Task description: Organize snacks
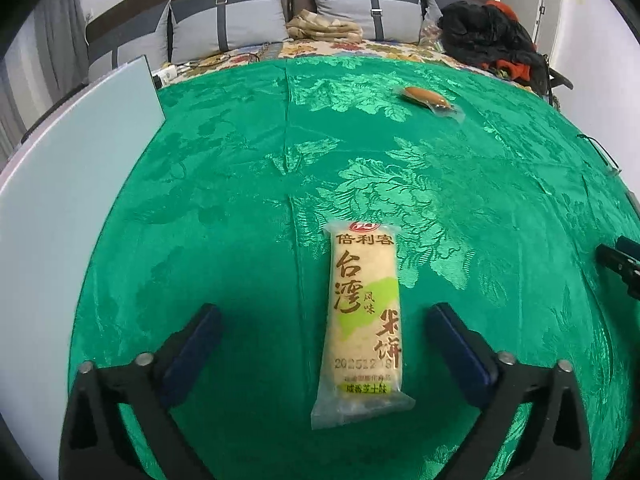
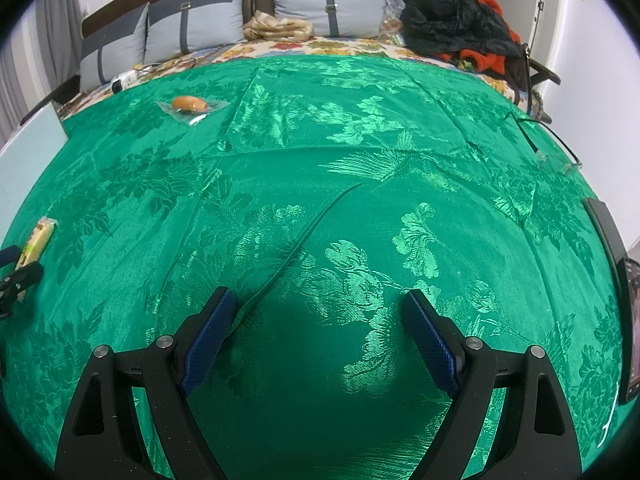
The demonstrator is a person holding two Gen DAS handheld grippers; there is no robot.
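Green floral-brocade cloth (image 1: 240, 200), a yellow-and-green rice cracker packet (image 1: 364, 316), an orange-brown sausage (image 1: 426, 98), blue-padded black left claw (image 1: 324, 320).

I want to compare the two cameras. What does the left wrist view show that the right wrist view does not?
Only the left wrist view shows the printed face of the rice cracker pack, lying between the open left gripper. Only the right wrist view shows the phone and the glasses. Both show the green cloth, the sausage, the pillows and the open right gripper.
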